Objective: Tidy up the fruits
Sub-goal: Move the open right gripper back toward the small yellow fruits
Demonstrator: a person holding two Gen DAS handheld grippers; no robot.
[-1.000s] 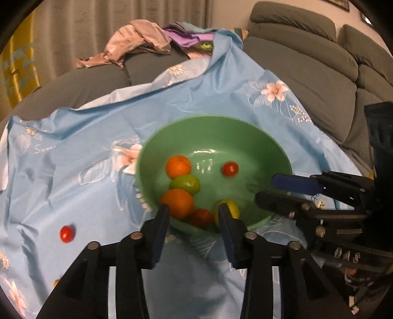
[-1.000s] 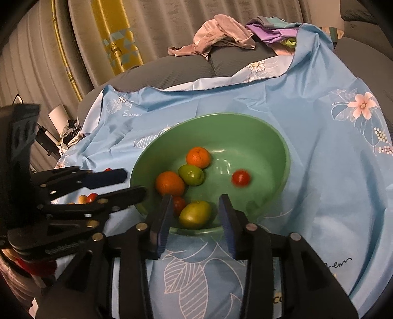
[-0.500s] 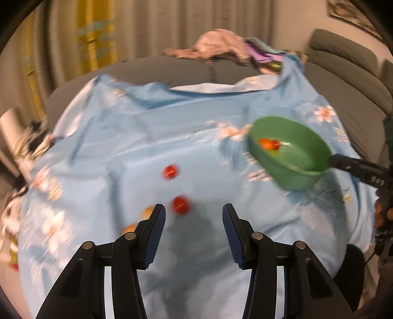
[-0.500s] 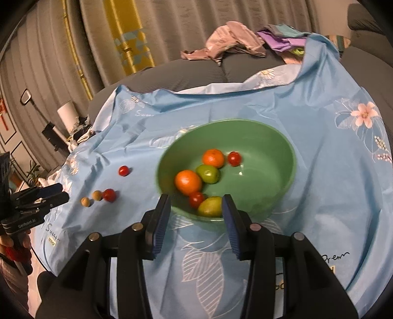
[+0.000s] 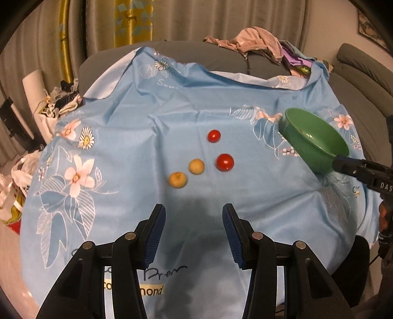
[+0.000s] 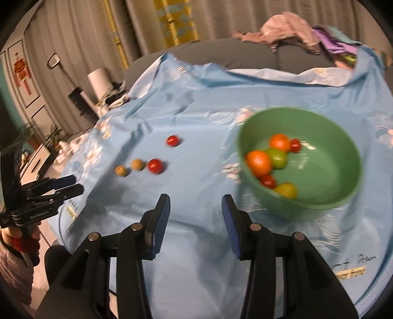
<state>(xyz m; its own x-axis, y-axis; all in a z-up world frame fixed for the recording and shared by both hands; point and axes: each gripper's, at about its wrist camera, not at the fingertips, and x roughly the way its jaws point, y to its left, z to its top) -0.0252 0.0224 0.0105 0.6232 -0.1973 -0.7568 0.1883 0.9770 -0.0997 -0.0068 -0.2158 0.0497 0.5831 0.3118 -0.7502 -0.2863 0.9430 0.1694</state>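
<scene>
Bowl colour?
Green bowl, plain, no pattern; clearest in the right wrist view.

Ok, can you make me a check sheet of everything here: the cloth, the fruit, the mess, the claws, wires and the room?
Surface: blue flowered cloth, wrinkled, dark shadow near the claws.
Job's things: green bowl holds two oranges, two green fruits, two red ones. Loose on the cloth: two red fruits, two tan ones.
Clutter: clothes heaped at the cloth's far edge; bags off to the left.
Claws: left claw open, empty; right claw open, empty.
Cables: nothing seen.
Surroundings: grey sofa, curtains.
</scene>
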